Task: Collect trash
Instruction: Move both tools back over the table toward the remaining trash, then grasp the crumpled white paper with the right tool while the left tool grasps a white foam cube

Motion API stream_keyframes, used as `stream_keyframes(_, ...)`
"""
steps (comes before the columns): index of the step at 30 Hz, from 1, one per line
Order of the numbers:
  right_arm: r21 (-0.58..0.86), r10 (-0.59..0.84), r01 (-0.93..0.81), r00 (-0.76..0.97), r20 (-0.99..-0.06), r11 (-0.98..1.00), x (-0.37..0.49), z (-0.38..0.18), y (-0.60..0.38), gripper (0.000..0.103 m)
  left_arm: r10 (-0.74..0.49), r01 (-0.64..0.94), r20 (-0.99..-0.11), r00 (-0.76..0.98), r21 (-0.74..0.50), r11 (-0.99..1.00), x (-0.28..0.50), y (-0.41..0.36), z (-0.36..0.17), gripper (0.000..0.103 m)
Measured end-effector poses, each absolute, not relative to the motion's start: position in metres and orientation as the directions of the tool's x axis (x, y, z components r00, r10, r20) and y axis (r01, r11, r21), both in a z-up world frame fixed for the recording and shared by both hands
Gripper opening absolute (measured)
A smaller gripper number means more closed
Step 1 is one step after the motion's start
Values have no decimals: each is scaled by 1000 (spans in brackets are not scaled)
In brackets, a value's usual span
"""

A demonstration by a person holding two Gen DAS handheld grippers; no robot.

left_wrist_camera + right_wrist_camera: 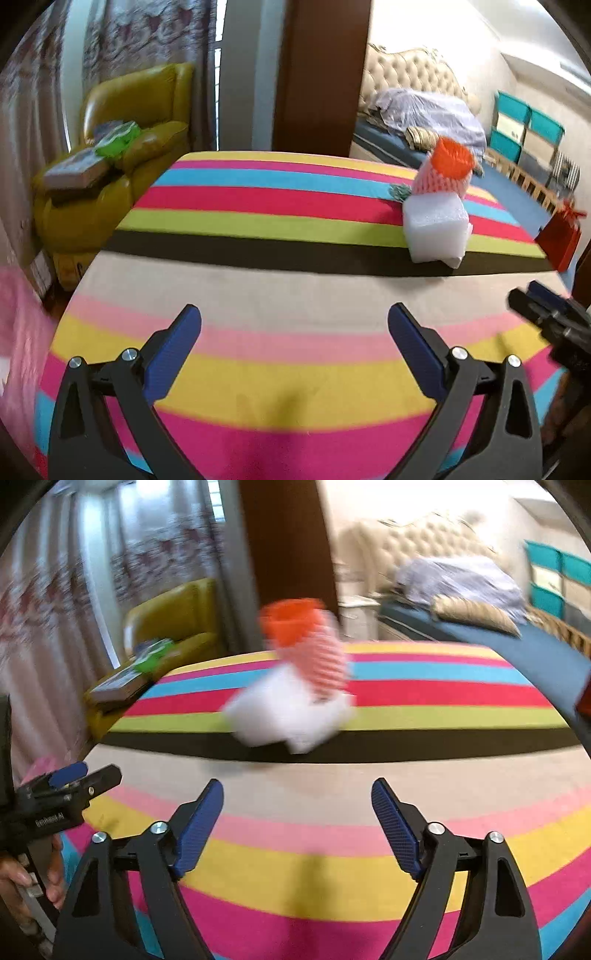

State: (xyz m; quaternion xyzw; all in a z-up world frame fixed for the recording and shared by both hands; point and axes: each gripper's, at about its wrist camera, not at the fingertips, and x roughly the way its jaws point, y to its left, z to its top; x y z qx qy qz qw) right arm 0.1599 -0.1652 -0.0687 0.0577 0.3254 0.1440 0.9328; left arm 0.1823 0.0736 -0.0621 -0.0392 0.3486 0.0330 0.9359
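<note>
On the far half of the striped cloth (280,221) sits the trash: a white foam block (434,229) resting across the lime and dark bands, with a pink-and-white foam net sleeve (436,181) on top of it and an orange foam net (452,157) crowning that. Just beside the pile, at its far left edge, a small greenish scrap (399,192) lies on the cloth; what it is cannot be told. From the right wrist view the same pile is smeared by blur.

Well short of the pile, the left gripper (294,332) hangs over the beige and pink stripes, its blue pads (173,354) spread wide with nothing between them. Beside it, the right gripper (297,805) likewise has its fingers apart and empty. A person's hand (22,882) grips the left tool's handle.

Behind the table stand a mustard-yellow armchair (122,147) with books on it, patterned curtains (147,37), and a bed (424,110) with a tufted headboard.
</note>
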Motion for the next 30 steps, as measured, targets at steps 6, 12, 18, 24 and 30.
stream_keyframes(6, 244, 261, -133, 735, -625, 960, 211, -68, -180, 63, 109, -91, -695, 711, 63, 994, 217, 53, -76, 98)
stream_keyframes(12, 297, 259, -70, 699, -666, 952, 265, -76, -167, 60, 126, -93, -727, 675, 86, 992, 222, 54, -82, 97)
stream_keyframes(18, 307, 267, -55, 652, -710, 950, 294, -95, -143, 58, 93, -83, -756, 648, 51, 995, 232, 57, -87, 91)
stream_keyframes(24, 289, 304, -136, 660, -687, 948, 272, -82, -134, 31, 45, -101, -770, 636, -25, 995, 234, 76, -89, 91)
stream_keyframes(30, 269, 313, -175, 687, -656, 947, 221, -75, -162, 26, -45, -58, -727, 686, -116, 992, 229, 67, -82, 92)
